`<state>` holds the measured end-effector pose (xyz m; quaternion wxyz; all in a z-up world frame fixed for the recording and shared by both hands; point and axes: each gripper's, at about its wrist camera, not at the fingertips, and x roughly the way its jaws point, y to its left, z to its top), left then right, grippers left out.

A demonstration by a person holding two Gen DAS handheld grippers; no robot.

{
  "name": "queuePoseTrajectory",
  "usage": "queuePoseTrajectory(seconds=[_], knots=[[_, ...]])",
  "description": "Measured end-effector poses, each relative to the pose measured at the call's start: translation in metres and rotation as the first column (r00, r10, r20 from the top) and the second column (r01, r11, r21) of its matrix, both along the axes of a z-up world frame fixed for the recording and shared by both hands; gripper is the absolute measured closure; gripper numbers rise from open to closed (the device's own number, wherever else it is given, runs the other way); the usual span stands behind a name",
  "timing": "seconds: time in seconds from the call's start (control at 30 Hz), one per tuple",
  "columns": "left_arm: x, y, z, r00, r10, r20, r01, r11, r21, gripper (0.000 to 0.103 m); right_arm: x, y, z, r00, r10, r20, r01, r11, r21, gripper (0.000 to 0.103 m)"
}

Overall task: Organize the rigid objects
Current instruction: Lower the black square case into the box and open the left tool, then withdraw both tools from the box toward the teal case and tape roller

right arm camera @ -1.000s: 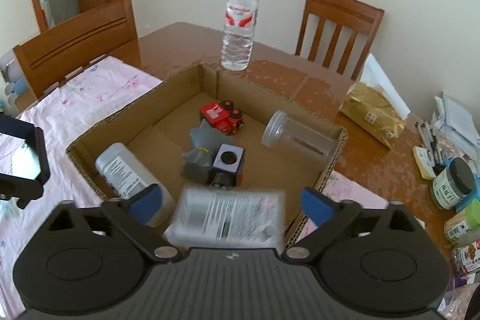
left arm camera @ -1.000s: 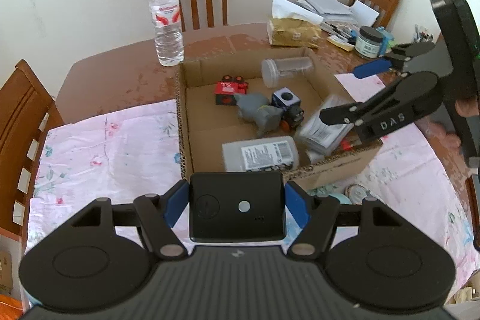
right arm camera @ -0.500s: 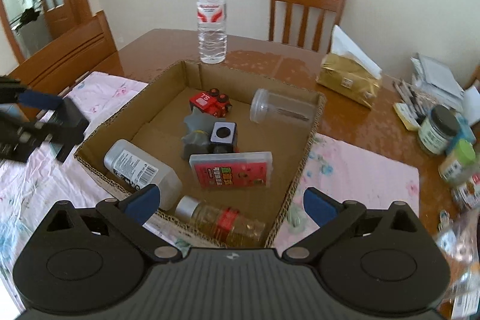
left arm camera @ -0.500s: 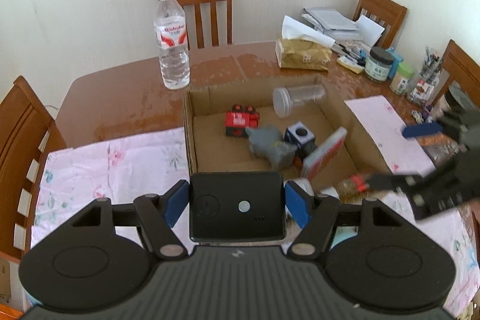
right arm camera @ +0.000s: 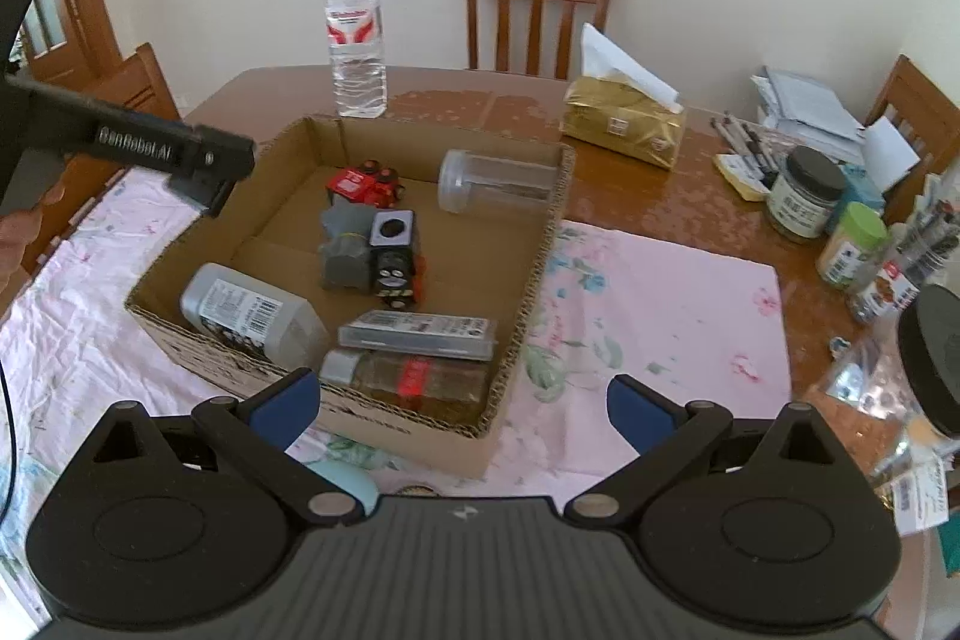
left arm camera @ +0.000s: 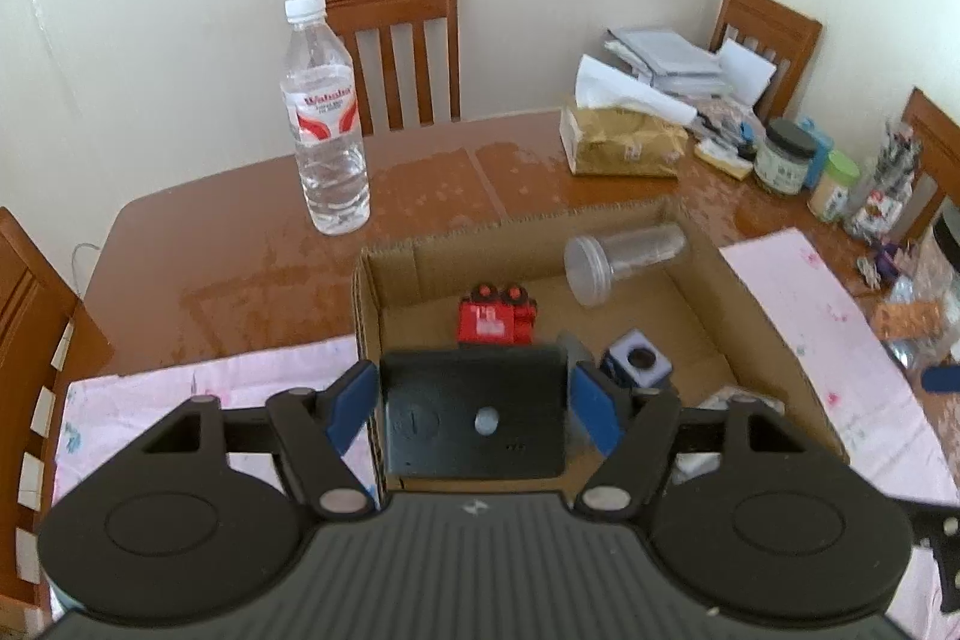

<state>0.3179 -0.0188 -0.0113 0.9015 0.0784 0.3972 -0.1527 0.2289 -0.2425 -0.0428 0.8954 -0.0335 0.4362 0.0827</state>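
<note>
Two wide-spread fingers of the right gripper [right arm camera: 462,403] hold nothing. The left gripper [left arm camera: 474,379], its jaws just opening, has a black rectangular device [left arm camera: 474,424] between its pads, touching both. Beyond, in the brown cardboard box [right arm camera: 543,250], lie a red toy truck [right arm camera: 363,184] and a clear plastic jar [right arm camera: 498,181].

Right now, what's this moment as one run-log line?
left tongs: jaws just opening, black box between pads, at cardboard box edge | right tongs: open, empty
</note>
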Motion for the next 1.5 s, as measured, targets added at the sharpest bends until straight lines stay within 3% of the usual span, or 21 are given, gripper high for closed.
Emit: queuePoseTrajectory(seconds=[0.03, 0.07, 0.3, 0.5, 0.77, 0.87, 1.17, 1.5], knots=[[0.000, 0.001, 0.001, 1.000, 0.008, 0.013, -0.007, 1.000, -0.011, 0.005, -0.001, -0.001, -0.001, 1.000, -0.007, 0.000, 0.007, 1.000, -0.006, 0.000], [-0.001, 0.002, 0.002, 0.999, 0.016, 0.032, -0.015, 1.000, -0.018, 0.002, -0.002, -0.003, -0.002, 1.000, -0.014, -0.004, 0.014, 1.000, -0.010, 0.000], [-0.020, 0.009, 0.002, 0.997, 0.053, 0.054, -0.053, 0.999, 0.001, 0.002, -0.004, -0.013, -0.019, 0.998, -0.059, -0.037, 0.058, 0.998, -0.035, 0.000], [-0.054, 0.024, -0.003, 0.988, 0.134, 0.080, -0.135, 0.991, 0.007, 0.002, -0.004, -0.012, -0.054, 0.992, -0.077, -0.098, 0.070, 0.995, -0.073, 0.000], [-0.101, 0.042, -0.020, 0.979, 0.205, 0.021, -0.205, 0.979, -0.011, 0.002, -0.007, 0.011, -0.087, 0.985, -0.033, -0.168, 0.011, 0.991, -0.130, 0.000], [-0.113, 0.042, -0.025, 0.981, 0.194, 0.001, -0.194, 0.981, -0.016, 0.002, -0.008, 0.024, -0.093, 0.986, -0.019, -0.163, -0.009, 0.986, -0.169, 0.000], [-0.133, 0.032, -0.036, 0.994, 0.102, -0.029, -0.103, 0.995, -0.011, 0.002, 0.005, 0.048, -0.104, 0.987, 0.011, -0.163, -0.039, 0.985, -0.169, 0.000], [-0.135, 0.017, -0.056, 0.996, -0.010, -0.083, 0.011, 1.000, 0.004, 0.002, -0.005, 0.030, -0.111, 0.984, -0.074, -0.162, 0.047, 0.985, -0.165, 0.000]])
